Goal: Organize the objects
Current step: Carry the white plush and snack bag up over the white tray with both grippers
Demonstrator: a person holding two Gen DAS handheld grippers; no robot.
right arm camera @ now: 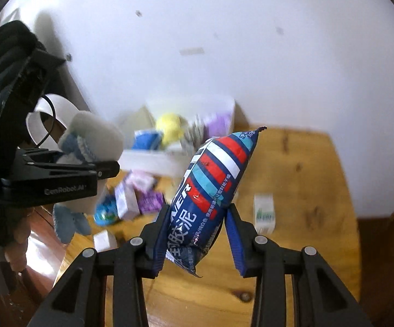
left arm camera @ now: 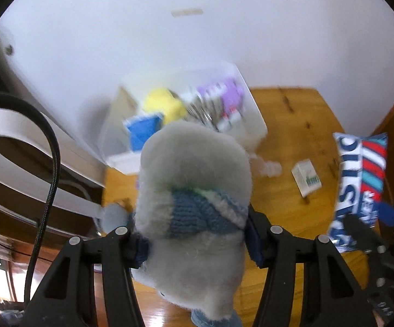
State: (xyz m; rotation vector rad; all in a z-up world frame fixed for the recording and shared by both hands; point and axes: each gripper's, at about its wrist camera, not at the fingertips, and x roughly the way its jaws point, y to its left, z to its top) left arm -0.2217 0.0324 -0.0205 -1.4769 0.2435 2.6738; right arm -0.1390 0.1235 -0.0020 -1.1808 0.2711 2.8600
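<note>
A grey plush toy [left arm camera: 194, 179] in a blue knitted scarf fills the middle of the left wrist view, and my left gripper [left arm camera: 194, 242] is shut on it, holding it above the wooden table [left arm camera: 292, 114]. The same plush toy [right arm camera: 96, 139] shows at the left of the right wrist view, clamped in the left gripper [right arm camera: 107, 169]. My right gripper [right arm camera: 197, 234] is shut on a blue packet [right arm camera: 213, 188] with red, white and teal stripes, lifted off the table. That packet [left arm camera: 360, 179] appears at the right edge of the left wrist view. A clear plastic bin [left arm camera: 186, 114] stands ahead by the wall.
The bin [right arm camera: 186, 141] holds a yellow item [right arm camera: 171, 128], a blue item and purple packs. A small white box with green print [right arm camera: 263, 212] lies on the table [right arm camera: 305, 163]. Several small boxes and a round blue-green item [right arm camera: 105, 212] lie left of the packet. A white wall stands behind.
</note>
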